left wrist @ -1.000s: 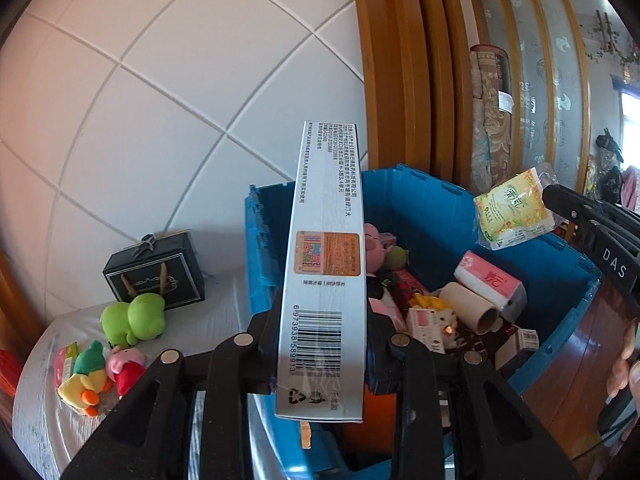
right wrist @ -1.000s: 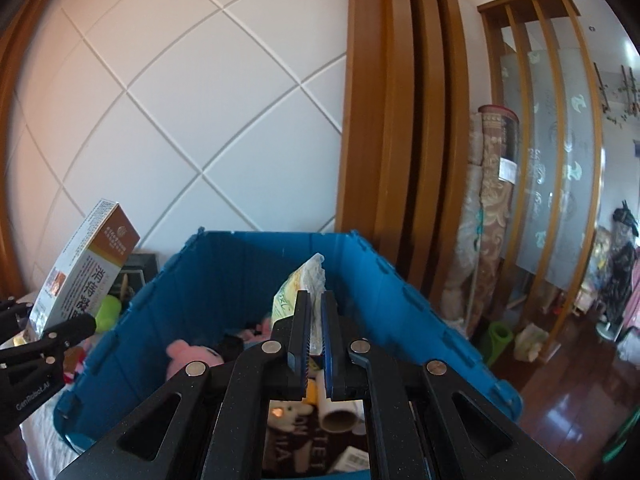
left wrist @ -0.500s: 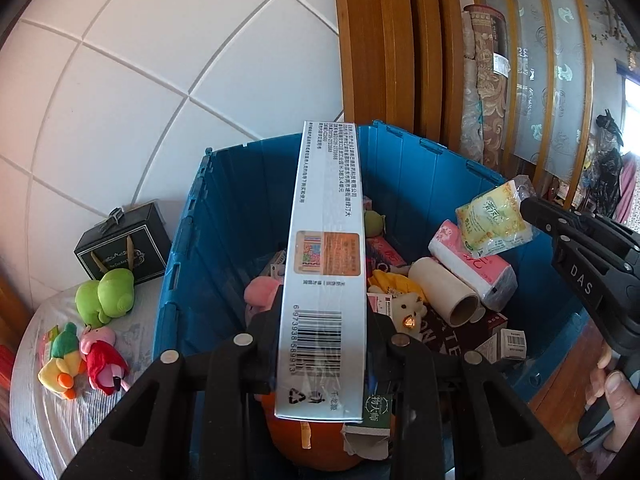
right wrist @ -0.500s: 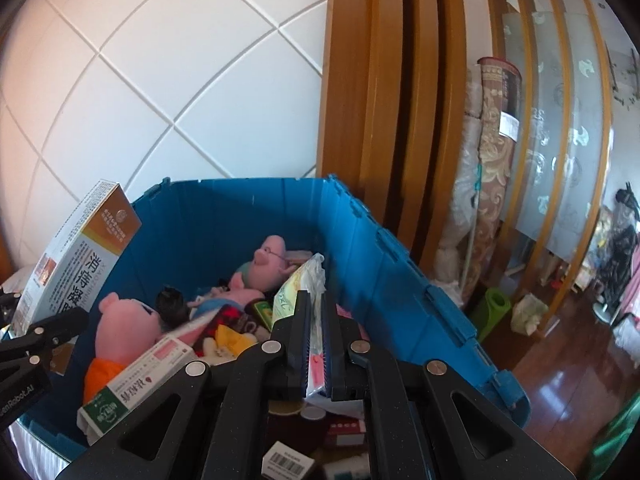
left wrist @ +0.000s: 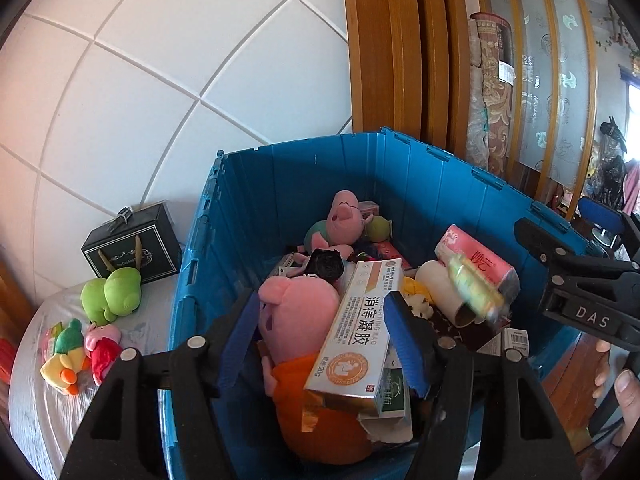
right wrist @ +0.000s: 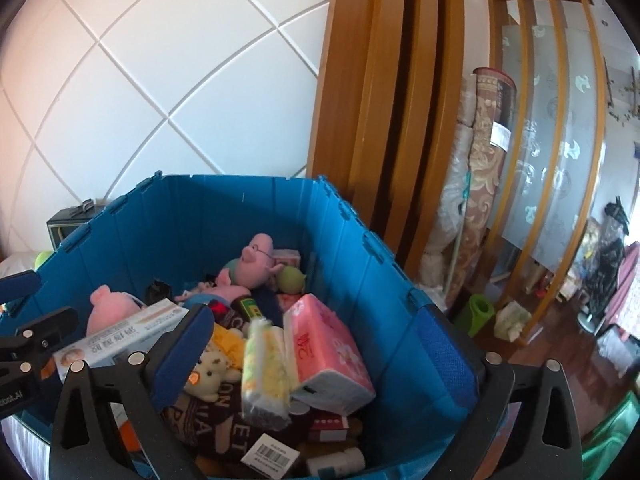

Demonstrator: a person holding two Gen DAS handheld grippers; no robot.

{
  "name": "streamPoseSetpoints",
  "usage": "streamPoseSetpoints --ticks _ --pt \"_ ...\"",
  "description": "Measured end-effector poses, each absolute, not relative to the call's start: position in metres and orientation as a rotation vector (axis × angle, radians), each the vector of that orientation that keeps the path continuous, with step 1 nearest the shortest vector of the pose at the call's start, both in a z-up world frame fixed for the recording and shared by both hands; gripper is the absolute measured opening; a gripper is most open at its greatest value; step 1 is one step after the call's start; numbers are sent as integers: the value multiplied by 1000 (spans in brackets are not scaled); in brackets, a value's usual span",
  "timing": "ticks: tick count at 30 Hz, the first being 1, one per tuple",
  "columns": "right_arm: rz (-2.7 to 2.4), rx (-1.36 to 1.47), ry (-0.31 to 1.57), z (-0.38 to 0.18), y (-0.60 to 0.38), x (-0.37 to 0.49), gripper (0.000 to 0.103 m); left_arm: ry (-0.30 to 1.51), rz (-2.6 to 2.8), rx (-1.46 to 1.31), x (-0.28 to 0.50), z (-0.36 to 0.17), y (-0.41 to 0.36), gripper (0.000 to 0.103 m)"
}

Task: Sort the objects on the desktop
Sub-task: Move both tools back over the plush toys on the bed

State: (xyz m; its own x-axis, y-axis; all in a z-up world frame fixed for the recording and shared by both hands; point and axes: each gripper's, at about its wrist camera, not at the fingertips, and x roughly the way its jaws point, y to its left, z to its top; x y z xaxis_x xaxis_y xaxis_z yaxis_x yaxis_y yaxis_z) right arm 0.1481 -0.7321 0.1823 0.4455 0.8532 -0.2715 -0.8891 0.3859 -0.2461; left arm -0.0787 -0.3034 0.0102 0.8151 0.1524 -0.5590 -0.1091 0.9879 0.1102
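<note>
A blue plastic crate (left wrist: pixel 320 184) holds several plush toys, boxes and tissue packs. My left gripper (left wrist: pixel 324 336) is open above its near end. A long white and orange medicine box (left wrist: pixel 356 336) lies loose between the blue pads, on a pink pig plush (left wrist: pixel 300 312). My right gripper (right wrist: pixel 316 356) is open above the crate (right wrist: pixel 248 208). A yellow-green packet (right wrist: pixel 262 368) is blurred below it, beside a pink tissue pack (right wrist: pixel 324 352). The packet also shows blurred in the left wrist view (left wrist: pixel 476 292).
On the white table left of the crate stand a black gift box (left wrist: pixel 132 244), a green plush (left wrist: pixel 108 292) and small colourful plush toys (left wrist: pixel 76 352). A wooden screen (right wrist: pixel 384 120) and rolled rugs (right wrist: pixel 480 184) stand behind the crate.
Both grippers opened. The medicine box dropped from upright in the left gripper onto the pig plush. The yellow-green packet left the right gripper and is falling into the crate.
</note>
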Motion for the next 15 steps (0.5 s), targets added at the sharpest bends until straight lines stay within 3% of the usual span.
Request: streamPoseSetpoints --ticks 15 --pt "1180 -355 40 195 -748 91 103 540 107 33 -135 22 -264 64"
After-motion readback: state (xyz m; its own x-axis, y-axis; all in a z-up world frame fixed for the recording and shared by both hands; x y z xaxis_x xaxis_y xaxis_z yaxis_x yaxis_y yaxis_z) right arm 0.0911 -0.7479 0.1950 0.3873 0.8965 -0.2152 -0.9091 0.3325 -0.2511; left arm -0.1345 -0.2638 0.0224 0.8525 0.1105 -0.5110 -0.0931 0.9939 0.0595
